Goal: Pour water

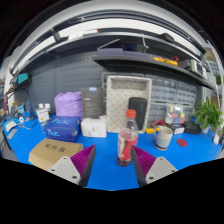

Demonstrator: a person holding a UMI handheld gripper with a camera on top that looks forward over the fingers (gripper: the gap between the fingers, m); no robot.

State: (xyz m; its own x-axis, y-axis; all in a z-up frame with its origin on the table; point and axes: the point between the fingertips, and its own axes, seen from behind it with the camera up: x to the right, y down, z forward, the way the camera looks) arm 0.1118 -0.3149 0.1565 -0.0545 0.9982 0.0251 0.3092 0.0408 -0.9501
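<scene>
- Gripper (pixel 113 163): jaws stand open, holding nothing.
- Water bottle (pixel 127 139), red cap and label, upright on the blue desk (pixel 190 150), between the fingertips; contact apparently none.
- Cardboard box (pixel 55 151) near the left finger.
- White box (pixel 94 126) beyond.

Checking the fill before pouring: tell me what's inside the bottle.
The bottle, standing on the blue table between the open jaws, holds clear liquid in its lower part. A red label wraps the middle, hiding the level behind it. The red cap is on.
</scene>
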